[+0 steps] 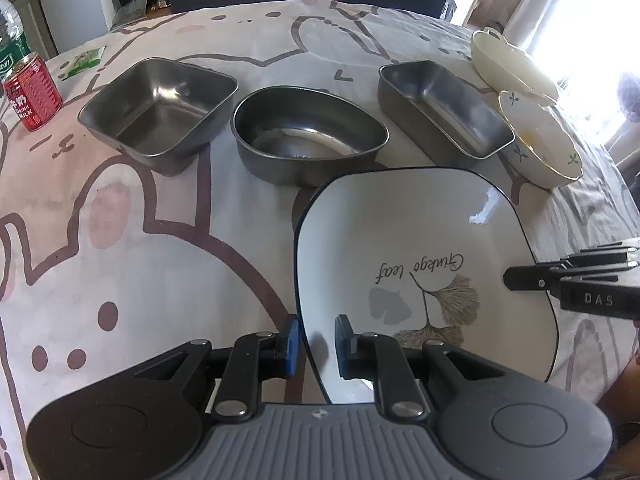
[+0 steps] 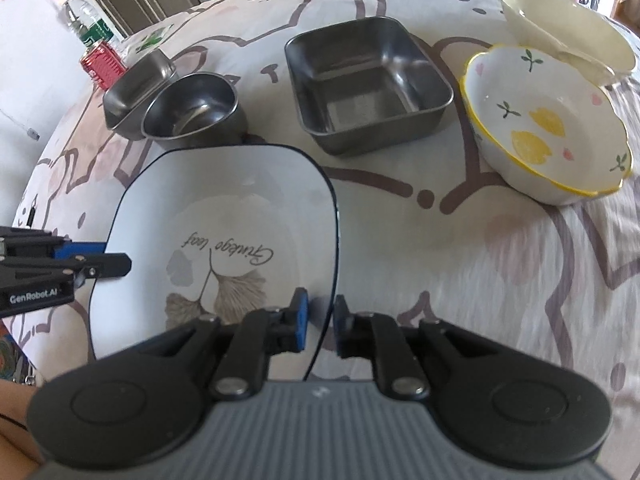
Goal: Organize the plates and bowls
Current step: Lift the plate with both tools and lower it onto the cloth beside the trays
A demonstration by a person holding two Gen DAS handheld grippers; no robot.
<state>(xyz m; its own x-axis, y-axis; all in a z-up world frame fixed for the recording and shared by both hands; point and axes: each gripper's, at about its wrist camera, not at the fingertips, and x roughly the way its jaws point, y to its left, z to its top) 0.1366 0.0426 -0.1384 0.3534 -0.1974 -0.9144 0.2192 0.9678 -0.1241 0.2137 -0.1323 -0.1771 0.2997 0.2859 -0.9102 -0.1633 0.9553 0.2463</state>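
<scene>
Both grippers, left (image 1: 316,344) and right (image 2: 320,322), are straddling the white square dark-rimmed ceramic plate (image 1: 420,240) edges, jaws apart (not clamping), so lifting now is risking a slip.

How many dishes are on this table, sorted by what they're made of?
Steel: 3, a square steel pan, a rounded steel bowl and an oblong steel pan.
Ceramic: 3, a white leaf-print square plate, a lemon-pattern white bowl and a cream handled dish.
Total: 6.

We see the water bottle (image 1: 10,28) cut off by the frame's edge. The oval steel bowl (image 2: 192,110) hides part of the steel tray (image 2: 132,88) behind it.
</scene>
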